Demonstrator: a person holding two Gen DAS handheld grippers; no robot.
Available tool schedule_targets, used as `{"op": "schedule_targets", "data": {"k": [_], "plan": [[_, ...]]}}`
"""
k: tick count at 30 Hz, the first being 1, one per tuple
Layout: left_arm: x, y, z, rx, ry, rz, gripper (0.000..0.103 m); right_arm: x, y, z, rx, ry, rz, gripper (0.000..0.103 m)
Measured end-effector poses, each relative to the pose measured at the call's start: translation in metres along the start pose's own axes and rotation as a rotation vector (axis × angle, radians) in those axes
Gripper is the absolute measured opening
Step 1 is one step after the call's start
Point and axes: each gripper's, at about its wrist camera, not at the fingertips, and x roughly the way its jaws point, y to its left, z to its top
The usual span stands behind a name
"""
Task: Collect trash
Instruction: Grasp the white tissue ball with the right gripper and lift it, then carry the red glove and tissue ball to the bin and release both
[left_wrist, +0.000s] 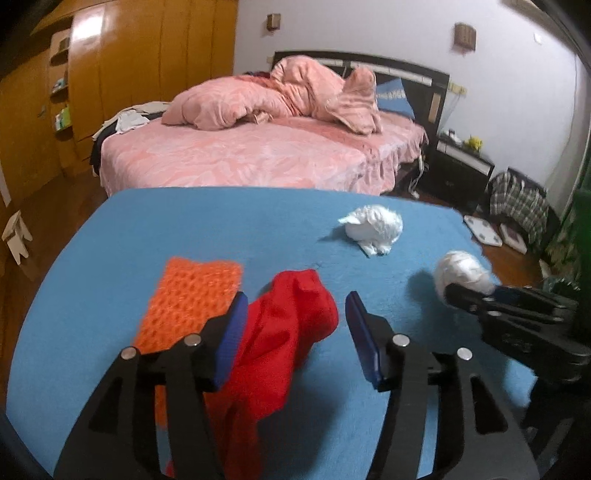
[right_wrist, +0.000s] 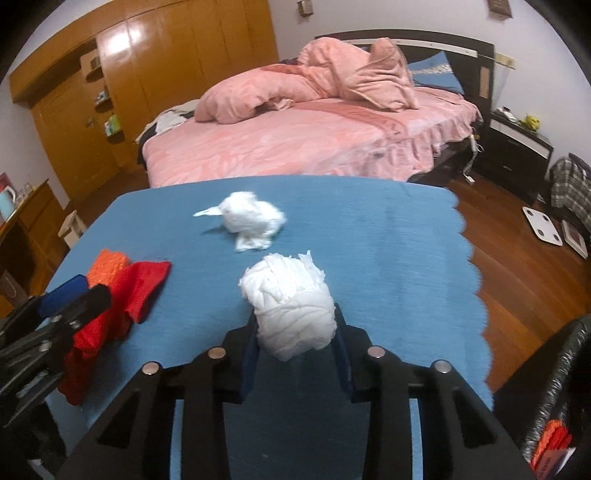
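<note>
Right gripper (right_wrist: 295, 332), lower centre of its view, is clamped on a white paper wad (right_wrist: 293, 310) above the blue table cover (right_wrist: 388, 258). Left gripper (left_wrist: 295, 332) stands apart over a red cloth (left_wrist: 280, 332); a second paper wad (left_wrist: 373, 227) lies right of centre.

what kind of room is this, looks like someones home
Most likely a bedroom in a home. A bed with a rumpled pink duvet fills the background, a dark nightstand stands beside it, and a tall wooden wardrobe lines the wall. The work happens on a blue-covered table.
</note>
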Motion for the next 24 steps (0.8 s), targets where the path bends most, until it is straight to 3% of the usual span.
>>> {"op": "schedule_targets", "data": {"k": [3, 4, 6, 7, 16, 24], "plan": [[0.013, -0.005, -0.003, 0.026, 0.036, 0.025, 0.048, 0.0, -0.005, -0.003, 0.008, 0.005, -0.004, 0.035], [0.018, -0.006, -0.003, 0.036, 0.06, 0.027, 0.031, 0.0, -0.006, -0.004, 0.014, 0.008, -0.005, 0.035], [0.021, -0.008, -0.004, 0.048, 0.079, 0.021, 0.012, 0.001, -0.007, -0.008, 0.027, 0.015, -0.003, 0.035], [0.021, -0.009, -0.005, 0.052, 0.081, 0.021, 0.008, 0.0, -0.007, -0.01, 0.029, 0.016, -0.003, 0.035], [0.006, -0.012, -0.008, 0.068, 0.018, 0.003, 0.005, -0.002, -0.002, -0.018, 0.02, 0.017, -0.017, 0.035], [-0.027, -0.02, 0.001, 0.049, -0.049, -0.03, 0.005, -0.028, -0.004, -0.013, 0.014, -0.033, -0.007, 0.035]]}}
